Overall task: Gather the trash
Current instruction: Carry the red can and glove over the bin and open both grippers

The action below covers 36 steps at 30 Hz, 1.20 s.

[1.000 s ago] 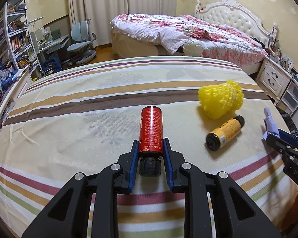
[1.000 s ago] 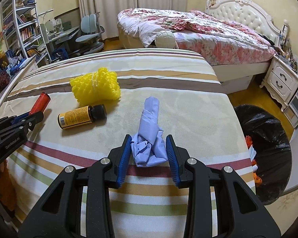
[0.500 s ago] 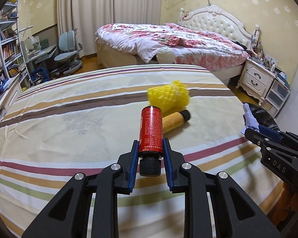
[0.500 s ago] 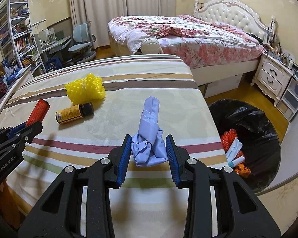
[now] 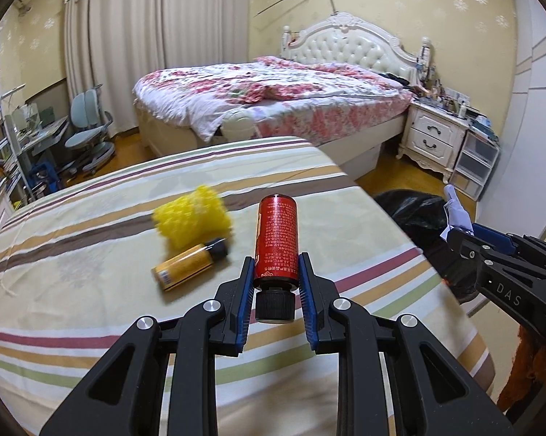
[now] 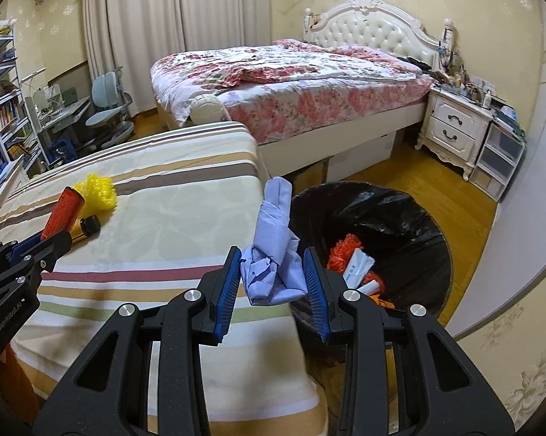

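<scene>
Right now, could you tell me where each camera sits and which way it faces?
Left wrist: behind the left tongs, facing across the striped bed; they clamp the red bottle; right tongs at the edge.
Right wrist: behind the right tongs, over the bed's edge, facing the black bin; they clamp the blue wad.
Shared: yellow netting, amber bottle.

A: Is anything standing between the right gripper [image 6: 271, 279] and the bin [image 6: 411, 218]?

B: No. The bin's mouth is lying open beside the striped bed [image 6: 156, 218], just right of the fingers [image 6: 311, 279]. Only trash is sitting inside it.

A: And on the left?

B: The yellow bottle [image 5: 188, 263] and the yellow foam net [image 5: 193, 219] are lying on the striped bed, left of the left gripper [image 5: 275, 283]. The bed's right part is staying bare.
</scene>
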Each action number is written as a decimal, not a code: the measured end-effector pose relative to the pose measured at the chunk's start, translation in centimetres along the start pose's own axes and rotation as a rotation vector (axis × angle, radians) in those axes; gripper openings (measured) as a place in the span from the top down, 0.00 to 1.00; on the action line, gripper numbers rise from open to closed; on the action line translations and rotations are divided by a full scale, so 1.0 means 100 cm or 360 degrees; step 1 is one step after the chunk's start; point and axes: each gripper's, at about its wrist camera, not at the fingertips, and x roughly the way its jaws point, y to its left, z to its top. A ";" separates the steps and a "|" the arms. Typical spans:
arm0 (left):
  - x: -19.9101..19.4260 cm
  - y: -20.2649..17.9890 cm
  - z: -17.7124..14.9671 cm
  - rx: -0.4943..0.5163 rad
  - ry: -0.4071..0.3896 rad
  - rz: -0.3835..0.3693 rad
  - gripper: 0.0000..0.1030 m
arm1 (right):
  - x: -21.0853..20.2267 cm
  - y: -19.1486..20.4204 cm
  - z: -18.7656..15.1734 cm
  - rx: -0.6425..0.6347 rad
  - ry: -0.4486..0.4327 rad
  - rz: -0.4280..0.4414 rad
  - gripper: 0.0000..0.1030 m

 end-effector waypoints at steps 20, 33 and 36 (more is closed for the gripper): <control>0.064 -0.113 0.036 0.0208 0.0020 -0.0155 0.76 | 0.030 -0.088 0.010 0.0132 0.0014 -0.0165 0.69; 0.090 -0.144 0.039 0.0283 0.0089 -0.0166 0.76 | 0.037 -0.117 0.006 0.0215 0.0019 -0.0194 0.71; 0.091 -0.149 0.039 0.0294 0.0080 -0.0149 0.63 | 0.036 -0.123 0.005 0.0245 0.0016 -0.0207 0.71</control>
